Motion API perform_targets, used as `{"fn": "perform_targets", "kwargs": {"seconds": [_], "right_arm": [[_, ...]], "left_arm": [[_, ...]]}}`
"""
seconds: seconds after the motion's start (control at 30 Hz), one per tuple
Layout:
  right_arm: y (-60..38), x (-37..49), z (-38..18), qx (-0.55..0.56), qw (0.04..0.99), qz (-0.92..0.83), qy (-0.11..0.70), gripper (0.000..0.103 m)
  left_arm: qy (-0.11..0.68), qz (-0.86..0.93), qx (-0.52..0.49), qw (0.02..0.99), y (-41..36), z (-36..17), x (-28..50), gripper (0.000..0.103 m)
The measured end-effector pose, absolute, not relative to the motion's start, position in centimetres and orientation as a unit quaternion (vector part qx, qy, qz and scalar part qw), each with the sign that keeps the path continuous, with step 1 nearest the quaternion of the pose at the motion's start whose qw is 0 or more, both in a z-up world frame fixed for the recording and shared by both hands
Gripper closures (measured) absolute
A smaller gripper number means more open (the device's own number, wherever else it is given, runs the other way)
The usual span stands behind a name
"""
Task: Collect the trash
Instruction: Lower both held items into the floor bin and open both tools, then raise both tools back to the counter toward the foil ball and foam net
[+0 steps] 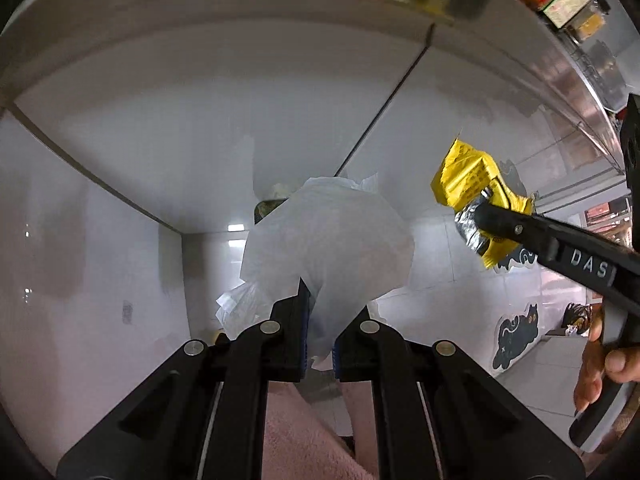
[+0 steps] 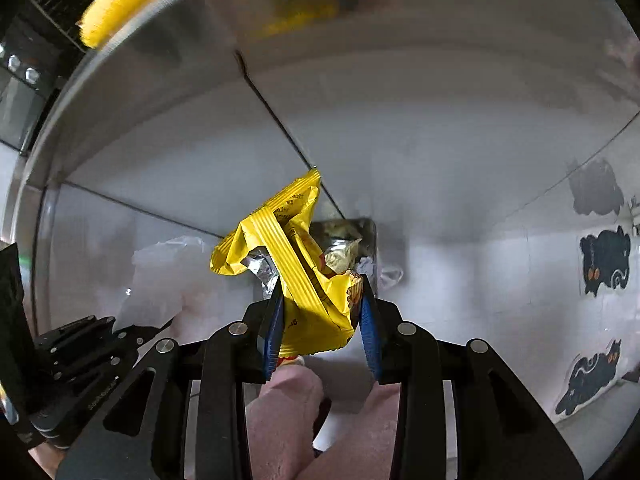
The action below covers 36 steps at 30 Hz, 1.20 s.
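In the left wrist view my left gripper is shut on a crumpled white tissue that hangs beyond its fingertips. My right gripper is shut on a crumpled yellow snack wrapper with a silver inside, gripped between the blue pads. From the left wrist view the right gripper comes in from the right with the yellow wrapper. A small waste bin with litter in it stands below, just past the wrapper. Both grippers point steeply down over it.
White cabinet fronts rise behind, under a steel counter edge. Black cat stickers mark the tiled surface at right. Pink fuzzy cloth on the person's legs shows under the fingers. A hand holds the right gripper's handle.
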State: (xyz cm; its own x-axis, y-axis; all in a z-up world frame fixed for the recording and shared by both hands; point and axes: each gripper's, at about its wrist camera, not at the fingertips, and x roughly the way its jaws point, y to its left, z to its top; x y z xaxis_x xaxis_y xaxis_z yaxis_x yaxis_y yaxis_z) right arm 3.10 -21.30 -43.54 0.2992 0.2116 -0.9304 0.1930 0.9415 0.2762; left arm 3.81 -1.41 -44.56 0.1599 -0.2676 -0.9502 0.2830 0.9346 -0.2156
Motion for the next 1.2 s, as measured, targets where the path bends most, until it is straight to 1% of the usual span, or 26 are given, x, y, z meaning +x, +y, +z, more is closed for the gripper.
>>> {"fn": "perform_targets", "kwargs": {"seconds": [0.23, 0.43, 0.5, 0.63, 0.7, 0.77, 0.8, 0.83, 0.87, 0.9, 0.93, 1.0, 1.03, 1.07, 1.13, 1.2], "right_arm": [[-20.7, 4.6, -47.9, 0.179, 0.766, 0.004, 0.617, 0.066], [-21.0, 6.1, -49.8, 0.189, 0.751, -0.001, 0.633, 0.064], [-21.2, 6.8, -50.3, 0.19, 0.747, -0.003, 0.637, 0.063], [-21.1, 7.6, -50.7, 0.203, 0.742, -0.004, 0.639, 0.057], [-20.9, 8.0, -50.7, 0.208, 0.741, -0.001, 0.638, 0.054], [-20.6, 8.2, -50.5, 0.209, 0.742, 0.001, 0.637, 0.049], [-20.5, 8.4, -50.5, 0.209, 0.743, 0.002, 0.636, 0.048], [-20.5, 8.5, -50.3, 0.21, 0.744, 0.003, 0.635, 0.047], [-20.2, 8.5, -49.9, 0.209, 0.744, 0.003, 0.634, 0.045], [-20.2, 8.5, -49.8, 0.208, 0.745, 0.003, 0.633, 0.044], [-20.2, 8.5, -49.6, 0.206, 0.747, 0.003, 0.632, 0.041], [-20.3, 8.5, -49.3, 0.204, 0.749, 0.001, 0.63, 0.039], [-20.2, 8.5, -49.1, 0.203, 0.75, 0.0, 0.63, 0.036], [-20.2, 8.5, -48.7, 0.202, 0.751, -0.002, 0.629, 0.027], [-20.2, 8.3, -48.0, 0.199, 0.756, -0.007, 0.624, 0.017], [-20.5, 8.1, -47.2, 0.195, 0.762, -0.008, 0.618, 0.016]], "left_arm": [[0.641, -0.177, 0.002, 0.747, -1.7, -47.7, 4.9, 0.096], [0.652, -0.181, 0.003, 0.736, -1.8, -49.7, 5.6, 0.094], [0.653, -0.184, 0.003, 0.735, -2.0, -50.0, 6.0, 0.094], [0.656, -0.186, 0.001, 0.731, -2.3, -50.0, 7.1, 0.092], [0.657, -0.187, -0.002, 0.73, -2.5, -50.1, 7.5, 0.088], [0.657, -0.188, -0.002, 0.73, -2.5, -50.1, 7.6, 0.076], [0.657, -0.188, -0.003, 0.73, -2.5, -50.1, 7.7, 0.074], [0.656, -0.188, -0.002, 0.731, -2.5, -50.0, 7.8, 0.069], [0.656, -0.187, -0.002, 0.732, -2.5, -50.1, 7.8, 0.061], [0.654, -0.185, -0.001, 0.733, -2.5, -50.0, 7.9, 0.056], [0.653, -0.183, 0.0, 0.735, -2.4, -49.9, 7.9, 0.049], [0.652, -0.178, 0.001, 0.737, -2.3, -49.6, 8.0, 0.043], [0.652, -0.175, 0.002, 0.738, -2.2, -49.5, 8.0, 0.036], [0.65, -0.171, 0.002, 0.741, -2.0, -49.3, 7.9, 0.03], [0.645, -0.167, 0.002, 0.746, -1.7, -48.6, 7.8, 0.023], [0.641, -0.169, 0.003, 0.749, -1.5, -47.8, 7.8, 0.016]]}}
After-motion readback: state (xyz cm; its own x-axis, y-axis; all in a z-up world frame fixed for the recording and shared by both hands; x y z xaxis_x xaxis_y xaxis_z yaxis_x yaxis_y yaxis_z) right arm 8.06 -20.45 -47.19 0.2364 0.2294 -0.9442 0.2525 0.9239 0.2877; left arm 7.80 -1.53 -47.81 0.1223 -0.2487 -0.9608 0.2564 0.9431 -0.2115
